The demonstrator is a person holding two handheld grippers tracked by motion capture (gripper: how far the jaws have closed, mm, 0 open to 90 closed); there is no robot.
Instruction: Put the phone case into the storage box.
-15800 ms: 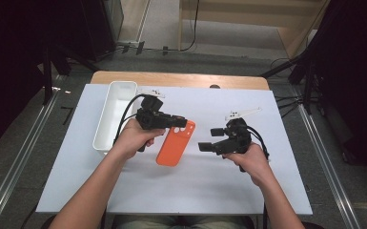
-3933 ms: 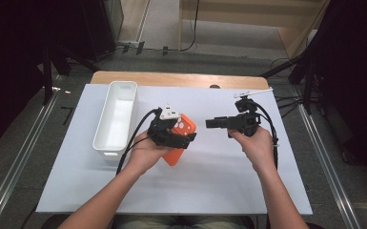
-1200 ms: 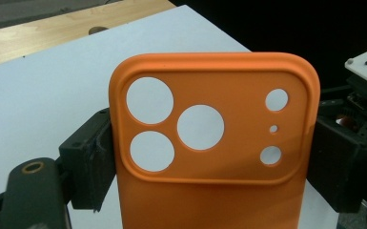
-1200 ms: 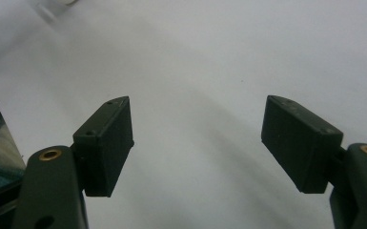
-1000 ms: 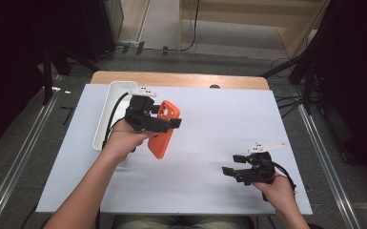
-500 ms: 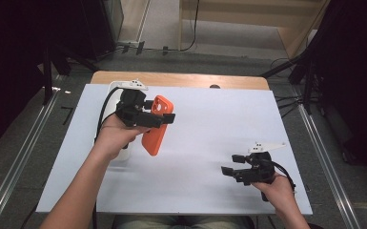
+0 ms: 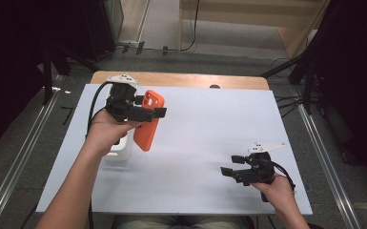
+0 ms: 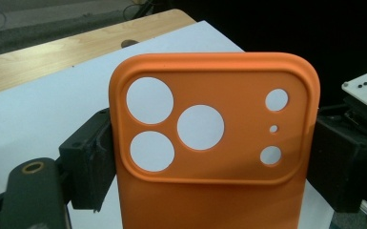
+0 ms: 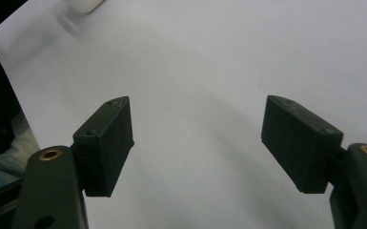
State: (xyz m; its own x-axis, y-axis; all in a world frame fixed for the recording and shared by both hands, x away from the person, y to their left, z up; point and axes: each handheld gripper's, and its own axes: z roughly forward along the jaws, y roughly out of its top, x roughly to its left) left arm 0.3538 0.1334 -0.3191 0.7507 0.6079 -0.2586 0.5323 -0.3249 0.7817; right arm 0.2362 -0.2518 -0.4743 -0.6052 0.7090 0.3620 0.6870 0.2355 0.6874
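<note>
I'm seeing the left gripper [image 7: 153, 113] clamping the orange phone case [image 7: 147, 123], jaws pressing on both long edges near its camera end. In the left gripper view the case [image 8: 214, 143] is standing upright between the jaws, back facing the camera, three big round cutouts and three small ones showing. In the high view it's being held up over the left part of the white table sheet [image 7: 205, 143], lower end hanging down, just beside the white tray [image 7: 124, 148]. Can't tell whether that lower end is touching the sheet. The left hand [image 7: 107, 136] is covering most of the tray. The right gripper [image 7: 229, 166] is sitting low at the near right of the sheet, well apart from the case. The right gripper view is showing its jaws spread wide over bare white sheet [image 9: 209, 71], nothing between them.
</note>
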